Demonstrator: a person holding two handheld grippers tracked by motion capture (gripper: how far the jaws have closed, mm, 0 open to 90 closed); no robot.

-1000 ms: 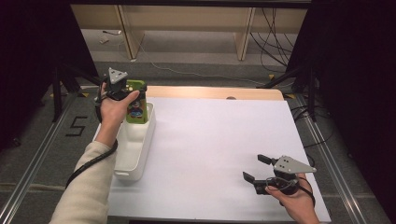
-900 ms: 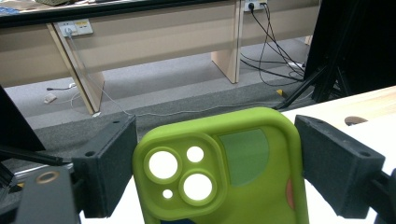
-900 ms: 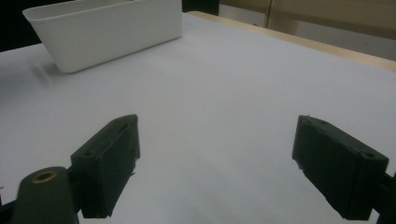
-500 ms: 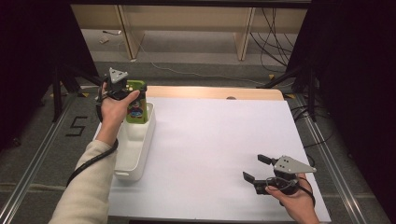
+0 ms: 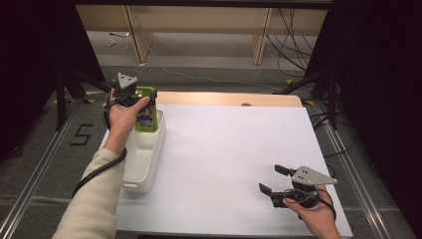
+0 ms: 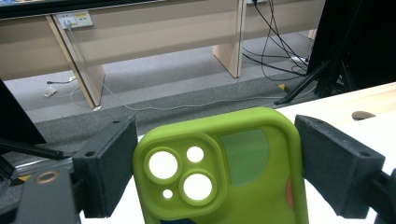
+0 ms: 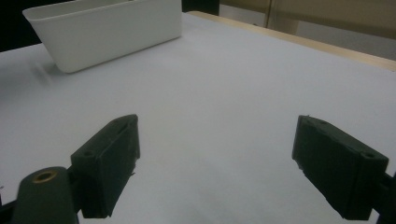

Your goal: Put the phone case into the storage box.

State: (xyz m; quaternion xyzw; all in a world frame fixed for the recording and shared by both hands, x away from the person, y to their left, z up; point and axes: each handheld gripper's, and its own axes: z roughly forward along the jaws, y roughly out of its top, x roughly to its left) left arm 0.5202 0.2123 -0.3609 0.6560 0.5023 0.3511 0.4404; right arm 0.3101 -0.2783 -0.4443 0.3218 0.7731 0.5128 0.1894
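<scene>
A lime-green phone case (image 5: 146, 115) with camera cutouts stands upright over the far end of a long white bin (image 5: 142, 167). My left gripper (image 5: 143, 105) is shut on it. In the left gripper view both black pads (image 6: 109, 170) press the sides of the case (image 6: 233, 158), and its lower part is cut off by the frame. My right gripper (image 5: 271, 179) rests near the table's front right corner, open, with nothing between its jaws. In the right gripper view the open right gripper (image 7: 215, 158) points across the white sheet toward the bin (image 7: 107, 32).
A white sheet (image 5: 234, 144) covers the table, with a wooden strip (image 5: 224, 98) along its far edge. Metal rails (image 5: 363, 184) run down both sides. Cables (image 5: 293, 35) and black stand legs (image 5: 64, 84) lie on the floor beyond.
</scene>
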